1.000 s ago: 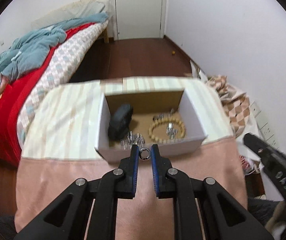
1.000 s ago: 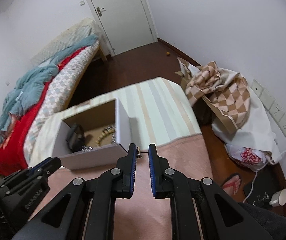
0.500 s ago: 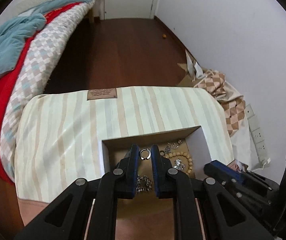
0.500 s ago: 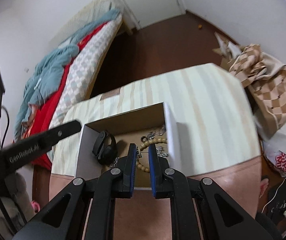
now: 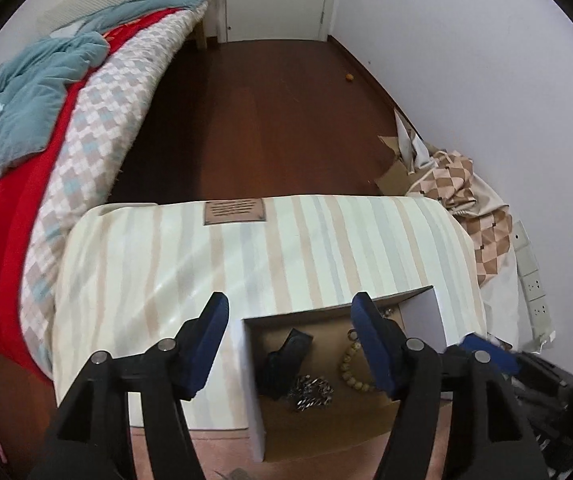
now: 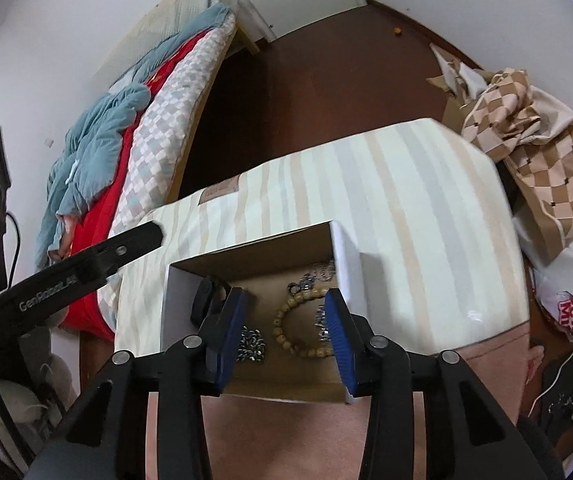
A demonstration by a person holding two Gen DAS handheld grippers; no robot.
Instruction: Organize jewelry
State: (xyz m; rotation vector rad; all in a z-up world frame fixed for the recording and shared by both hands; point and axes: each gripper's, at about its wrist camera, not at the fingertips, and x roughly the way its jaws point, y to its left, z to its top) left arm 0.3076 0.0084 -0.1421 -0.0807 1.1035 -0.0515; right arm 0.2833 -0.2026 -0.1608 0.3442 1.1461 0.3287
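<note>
Left gripper point(image 5: 288, 314): poised above open cardboard box point(image 5: 434, 308), jaws spread wide, just been opening, nothing between blue pads point(image 5: 370, 344). Right gripper point(image 6: 284, 304): likewise over box, jaws parted, just been opening, nothing pinched between them.

Box: white outside, brown inside, set on striped cloth point(image 5: 246, 264) covering raised surface; pink cloth point(image 6: 286, 436) below box at near edge.

Box contents, left wrist view: black item point(image 5: 286, 356) at left side, leaning against wall; silver chain heap point(image 5: 312, 392) at near centre; wooden bead bracelet point(image 5: 352, 364) to right, partly hidden behind right-hand finger. Small silver pieces at far right corner, too small to identify.

Right wrist view confirms same layout: black item point(image 6: 202, 300) at left, silver chain point(image 6: 252, 346) partly behind left-hand pad, bead bracelet point(image 6: 290, 328) in middle between fingers, further small silver pieces point(image 6: 318, 272) near far right wall. Small ring not made out separately among contents.

Left gripper's black arm visible at left edge of right wrist view, lettering on its side. Right gripper's blue pad visible at lower right of left wrist view.

Surroundings: bed point(image 5: 98, 120) with checked cover, red blanket and teal bedding at left; dark wooden floor point(image 5: 254, 120); white door at far end; checked fabric pile point(image 6: 534, 144) against right wall.
</note>
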